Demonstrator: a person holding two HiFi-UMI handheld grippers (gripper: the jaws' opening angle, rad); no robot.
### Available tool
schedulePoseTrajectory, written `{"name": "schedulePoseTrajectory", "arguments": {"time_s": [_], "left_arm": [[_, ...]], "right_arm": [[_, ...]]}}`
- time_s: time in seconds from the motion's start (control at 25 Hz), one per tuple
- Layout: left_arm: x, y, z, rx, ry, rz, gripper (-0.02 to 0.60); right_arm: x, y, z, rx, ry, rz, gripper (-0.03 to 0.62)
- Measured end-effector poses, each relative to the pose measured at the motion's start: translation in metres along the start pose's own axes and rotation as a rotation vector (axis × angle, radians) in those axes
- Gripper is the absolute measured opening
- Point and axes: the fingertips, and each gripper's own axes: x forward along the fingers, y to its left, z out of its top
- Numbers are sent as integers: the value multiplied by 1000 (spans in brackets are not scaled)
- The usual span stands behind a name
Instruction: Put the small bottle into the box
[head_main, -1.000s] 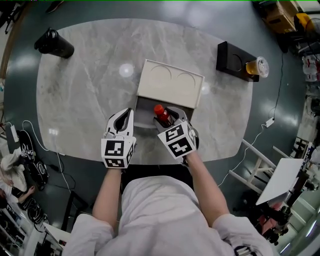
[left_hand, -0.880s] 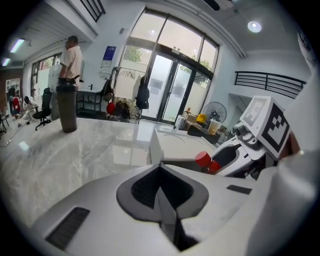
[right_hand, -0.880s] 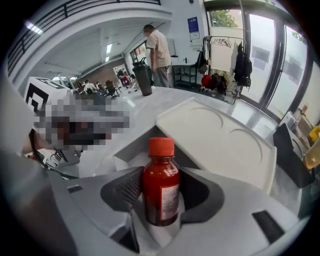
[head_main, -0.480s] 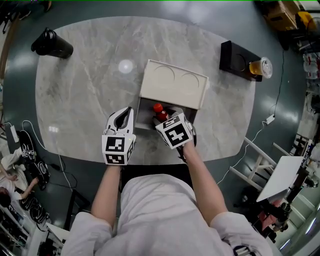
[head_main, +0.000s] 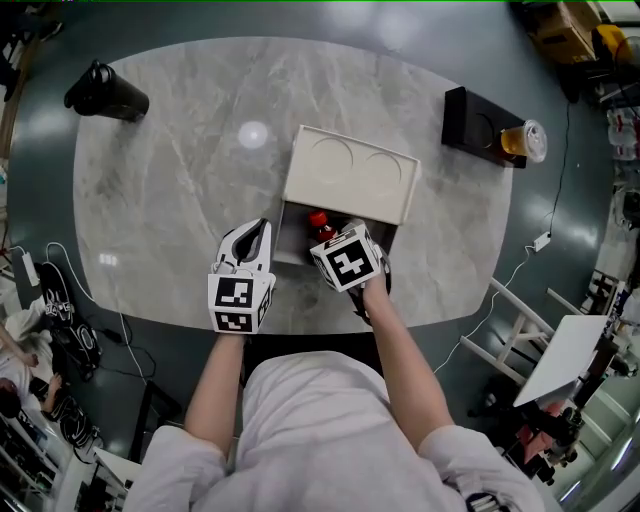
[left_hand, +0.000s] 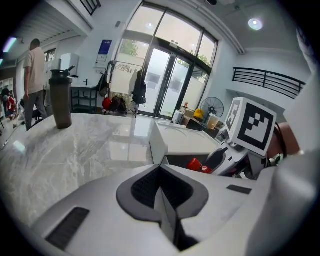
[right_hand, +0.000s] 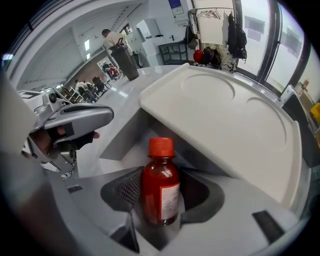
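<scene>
A small red bottle (right_hand: 160, 187) with a red cap and a white label stands upright between the jaws of my right gripper (right_hand: 161, 200), which is shut on it. In the head view the small bottle (head_main: 320, 227) sits at the open front of the white box (head_main: 350, 177), under its raised lid (right_hand: 225, 117). My right gripper (head_main: 340, 255) is at the box's opening. My left gripper (head_main: 252, 245) is just left of the box, shut with nothing between its jaws. The left gripper view shows the bottle's red cap (left_hand: 195, 164) beside the right gripper.
A dark shaker bottle (head_main: 105, 90) stands at the table's far left. A black tray (head_main: 478, 118) with a cup of amber drink (head_main: 520, 140) sits at the far right. The marble table's (head_main: 170, 200) front edge is just below both grippers.
My right gripper has moved forward with the bottle, deeper into the box's opening. The left gripper has stayed put beside the box.
</scene>
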Motion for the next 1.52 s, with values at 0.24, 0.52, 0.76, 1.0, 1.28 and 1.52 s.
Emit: {"name": "schedulePoseTrajectory", "arguments": {"time_s": [0.24, 0.52, 0.76, 1.0, 1.28, 1.52], "left_arm": [[-2, 2, 0, -2, -3, 4, 21], [-5, -3, -2, -2, -1, 0, 21], [-12, -12, 2, 27, -12, 5, 21], [-20, -23, 12, 27, -50, 8, 21], [-25, -50, 24, 46, -81, -14, 21], [-24, -93, 24, 82, -77, -53, 21]], "right_arm": [[9, -1, -2, -1, 18, 4, 233], [10, 0, -1, -25, 26, 1, 233], [0, 1, 1, 7, -32, 24, 252], [-33, 0, 8, -21, -178, -7, 252], [-91, -17, 4, 78, -454, -40, 57], [-123, -37, -20, 126, -566, -90, 30]]}}
